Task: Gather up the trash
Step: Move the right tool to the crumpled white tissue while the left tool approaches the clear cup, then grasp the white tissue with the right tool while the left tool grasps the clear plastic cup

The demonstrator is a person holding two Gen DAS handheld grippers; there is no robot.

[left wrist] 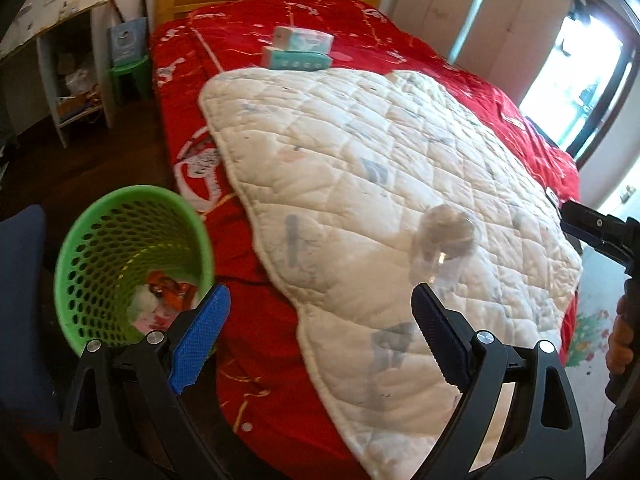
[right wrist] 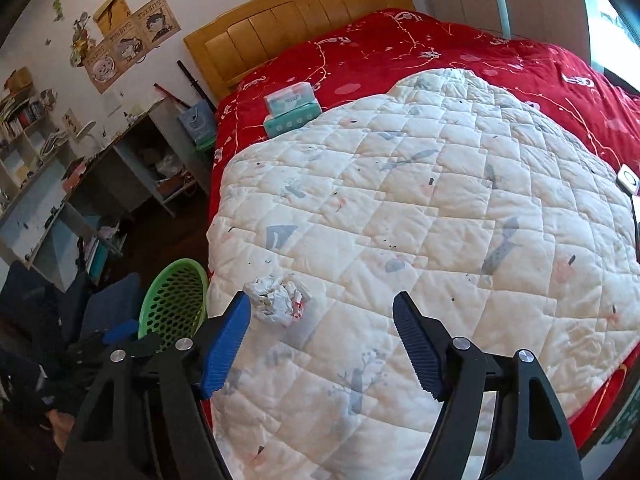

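Your crumpled paper wad (right wrist: 279,299) lies on the white quilt (right wrist: 420,208) near the quilt's edge on the basket side, just ahead of your right gripper (right wrist: 322,312) and close to its left finger (right wrist: 226,346), though not between the two. It is a roughly round, creased ball of white paper with a few pink or red marks low on one side; being balled up, it has no clear long axis and points no particular way. In the left wrist view the same spot shows only a blurred, pale, see-through shape (left wrist: 444,246) above your left gripper's right finger, and you cannot tell its form there. Both pairs of blue-padded fingers stand apart with nothing clamped: your left gripper (left wrist: 320,312) hangs over the red bedspread (left wrist: 256,320) and the quilt's edge. The green mesh basket (left wrist: 132,268) sits on the floor beside the bed, tilted with its mouth facing you, with bits of white and orange-red trash in its bottom. Two stacked tissue packs (right wrist: 292,114) rest on the bedspread near the wooden headboard (right wrist: 304,16), well apart from the wad.
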